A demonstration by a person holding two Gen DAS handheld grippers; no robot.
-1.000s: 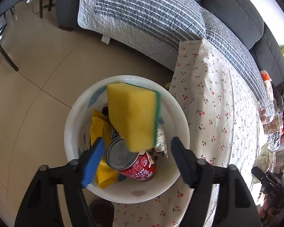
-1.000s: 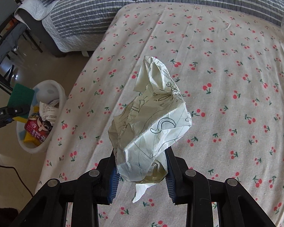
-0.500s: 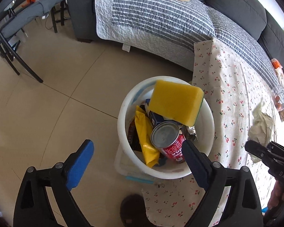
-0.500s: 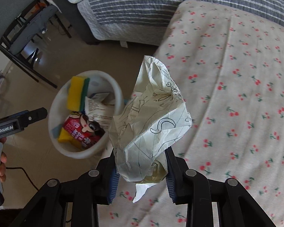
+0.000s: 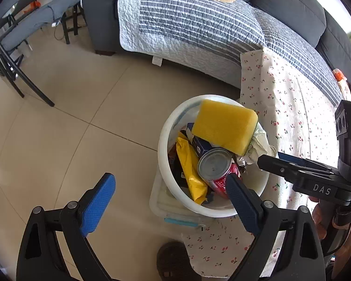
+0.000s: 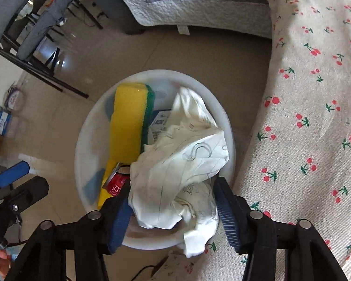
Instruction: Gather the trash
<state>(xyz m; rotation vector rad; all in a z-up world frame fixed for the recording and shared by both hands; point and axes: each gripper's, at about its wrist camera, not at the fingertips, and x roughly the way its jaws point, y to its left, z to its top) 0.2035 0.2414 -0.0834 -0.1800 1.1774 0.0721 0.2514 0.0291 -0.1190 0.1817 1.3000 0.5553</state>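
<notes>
The right hand-held gripper [image 6: 173, 208] hangs over the white bin [image 6: 224, 117]. Its jaws have just been opening, and the crumpled paper [image 6: 177, 164] sits loosely between them, no longer pinched. A judgement: the bin is heaped, so the paper may perch on the pile and roll over the rim nearest the gripper, toward the cherry-print cloth [image 6: 311, 117] on its right. A corner could also snag on a pad and lift out. Ahead of the left hand-held gripper [image 5: 170, 196], released and empty, the bin holds a yellow sponge [image 5: 222, 124], a red can [image 5: 215, 166] and a yellow wrapper [image 5: 189, 171].
</notes>
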